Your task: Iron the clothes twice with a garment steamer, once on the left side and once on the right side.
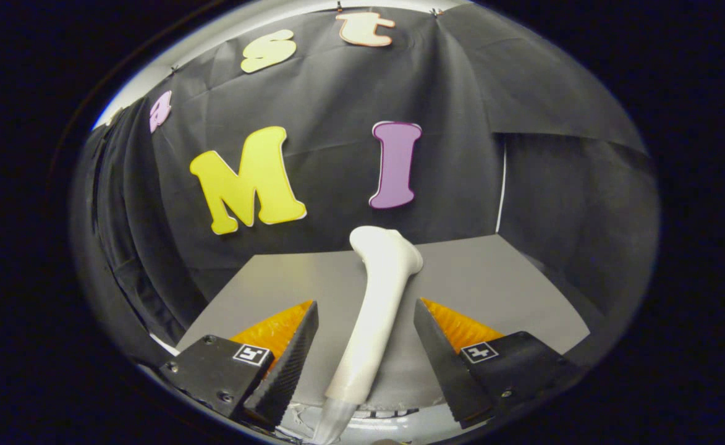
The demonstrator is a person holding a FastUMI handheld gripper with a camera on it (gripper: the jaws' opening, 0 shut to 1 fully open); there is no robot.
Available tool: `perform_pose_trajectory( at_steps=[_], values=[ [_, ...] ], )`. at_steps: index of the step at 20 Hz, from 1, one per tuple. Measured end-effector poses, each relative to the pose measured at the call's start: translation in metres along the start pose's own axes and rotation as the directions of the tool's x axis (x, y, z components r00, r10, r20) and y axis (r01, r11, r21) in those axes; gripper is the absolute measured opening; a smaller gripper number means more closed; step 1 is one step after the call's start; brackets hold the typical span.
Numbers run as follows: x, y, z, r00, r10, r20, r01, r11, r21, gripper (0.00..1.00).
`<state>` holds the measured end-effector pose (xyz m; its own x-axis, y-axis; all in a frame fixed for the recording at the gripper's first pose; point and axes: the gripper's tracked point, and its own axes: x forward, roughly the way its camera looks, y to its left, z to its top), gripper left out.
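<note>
My gripper is spread wide and grasps nothing: its two fingers are wedge-shaped, tapering forward to narrow tips, with finely ribbed inner faces, and each is carried on a matte block fastened with small screws and bearing a square printed marker. Between the fingers, touching neither, lies the garment steamer, a smooth, glossy, pale plastic wand; its slender handle rises from near 6 o'clock, between the finger roots, and runs forward toward 12 o'clock with a slight lean to 1 o'clock, ending beyond the fingertips in a flared, rounded head. At its near end the handle passes into a greyish, semi-translucent hose collar. The gap from the handle to the finger at 3 o'clock looks somewhat wider than the gap to the finger at 9 o'clock. The steamer rests on a flat, matte grey table, whose surface is plain and without visible grain; whether the head touches the table or stands slightly raised I cannot tell. Beyond the table's far edge, from 10 o'clock round to 2 o'clock, hangs the booth's black cloth wall, soft and creased, with folds gathering toward 9 o'clock and a seam near 2 o'clock.
</note>
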<state>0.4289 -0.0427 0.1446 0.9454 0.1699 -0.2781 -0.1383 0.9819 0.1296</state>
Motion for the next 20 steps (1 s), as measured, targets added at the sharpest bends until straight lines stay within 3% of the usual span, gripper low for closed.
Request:
perform_pose_trajectory(
  at_steps=[6, 11, 15, 20],
  values=[
    [0.038, -0.003, -0.017, 0.993, 0.042, -0.114, -0.034, 0.997, 0.070, 0.80],
    [0.047, 0.001, -0.020, 0.984, 0.082, -0.158, -0.055, 0.985, 0.166, 0.56],
    [0.046, 0.010, -0.019, 0.978, 0.142, -0.151, -0.111, 0.975, 0.193, 0.47],
    [0.021, 0.017, 0.003, 0.990, 0.129, -0.055, -0.119, 0.980, 0.161, 0.39]
  ],
)
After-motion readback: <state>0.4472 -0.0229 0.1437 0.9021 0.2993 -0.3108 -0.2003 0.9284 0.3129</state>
